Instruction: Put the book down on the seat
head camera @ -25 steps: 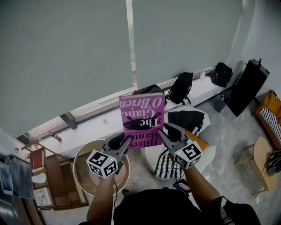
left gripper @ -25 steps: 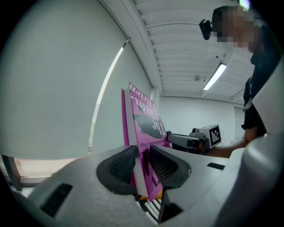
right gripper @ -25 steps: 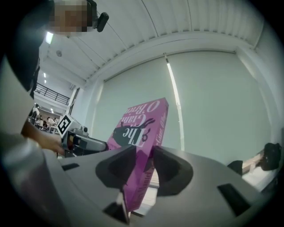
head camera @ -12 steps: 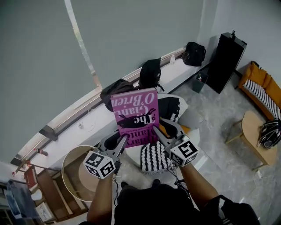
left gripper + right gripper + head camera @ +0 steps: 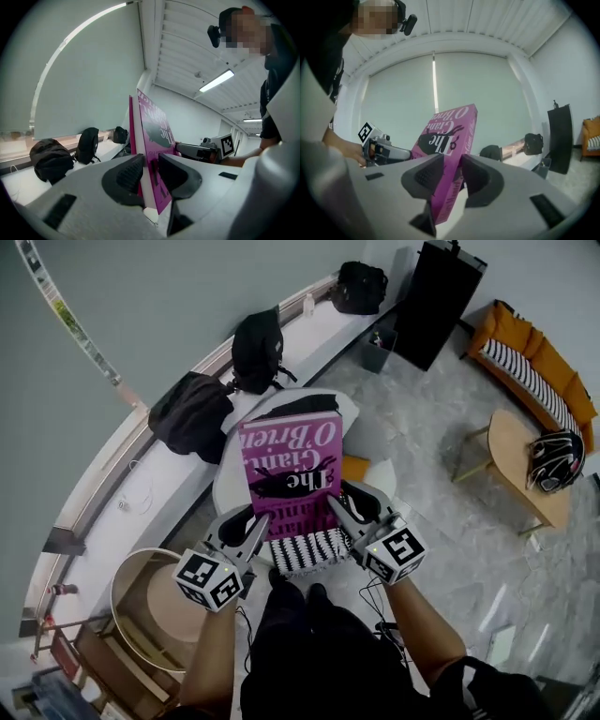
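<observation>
A magenta paperback book (image 5: 291, 474) with a black figure on its cover is held up in the air in front of me, cover facing me. My left gripper (image 5: 255, 527) is shut on its lower left edge and my right gripper (image 5: 341, 512) is shut on its lower right edge. In the left gripper view the book (image 5: 151, 154) stands edge-on between the pads. The right gripper view shows the book (image 5: 449, 154) clamped the same way. Below it lies a round white seat (image 5: 375, 442) with a black garment, an orange cushion (image 5: 354, 468) and a black-and-white striped cloth (image 5: 309, 552).
A long white ledge (image 5: 141, 493) carries two black backpacks (image 5: 192, 413) and a black bag (image 5: 356, 285). A tall black box (image 5: 436, 296) stands at the far wall. An orange sofa (image 5: 534, 371), a small wooden table (image 5: 520, 470) and a round tan table (image 5: 150, 606) are around.
The view has swung right and down: the wall has slid left, the seat and floor now fill the middle. The book stays held by both grippers in the same grip.
</observation>
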Demonstrator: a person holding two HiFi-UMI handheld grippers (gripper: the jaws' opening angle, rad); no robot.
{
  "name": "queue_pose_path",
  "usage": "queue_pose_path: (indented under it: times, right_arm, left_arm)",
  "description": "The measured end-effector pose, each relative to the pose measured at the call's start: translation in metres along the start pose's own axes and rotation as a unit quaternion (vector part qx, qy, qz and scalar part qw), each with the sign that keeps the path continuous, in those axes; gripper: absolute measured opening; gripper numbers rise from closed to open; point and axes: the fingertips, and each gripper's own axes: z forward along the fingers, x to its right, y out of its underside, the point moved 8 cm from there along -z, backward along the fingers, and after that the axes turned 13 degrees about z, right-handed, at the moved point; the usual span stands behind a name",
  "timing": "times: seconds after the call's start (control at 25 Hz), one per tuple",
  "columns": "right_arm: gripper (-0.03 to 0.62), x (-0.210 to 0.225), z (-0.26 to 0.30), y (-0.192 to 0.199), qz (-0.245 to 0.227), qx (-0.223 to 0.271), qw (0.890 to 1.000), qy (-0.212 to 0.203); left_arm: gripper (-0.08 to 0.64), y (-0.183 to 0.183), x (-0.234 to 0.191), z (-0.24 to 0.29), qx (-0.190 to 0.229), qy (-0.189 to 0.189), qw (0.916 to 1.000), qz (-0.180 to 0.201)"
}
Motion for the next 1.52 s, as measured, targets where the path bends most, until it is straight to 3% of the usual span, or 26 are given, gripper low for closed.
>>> queue_pose_path:
  times: [0.36,0.68,0.96,1.12,1.28,1.52]
  right_arm:
    - [0.136,0.056,0.022,0.061,0.041,-0.066,0.994,0.082]
    - [0.135,0.108,0.033,0.128,0.08,-0.112,0.984,0.112]
    - [0.135,0.169,0.047,0.225,0.129,-0.161,0.975,0.079]
    - [0.135,0.205,0.06,0.284,0.153,-0.187,0.968,0.061]
    - [0.135,0.237,0.066,0.35,0.197,-0.219,0.954,0.055]
    - [0.132,0.275,0.077,0.412,0.213,-0.232,0.947,0.069]
  left_arm:
    - [0.117,0.078,-0.03,0.062,-0.049,0.066,0.9955,-0.047]
    - [0.117,0.158,-0.043,0.107,-0.097,0.088,0.9882,-0.079]
    - [0.118,0.253,-0.04,0.135,-0.144,0.048,0.9823,-0.11]
    - [0.117,0.307,-0.04,0.149,-0.151,0.011,0.9793,-0.135]
    - [0.117,0.37,-0.033,0.161,-0.182,-0.014,0.9685,-0.17]
    - [0.118,0.447,-0.03,0.183,-0.185,-0.029,0.9534,-0.236]
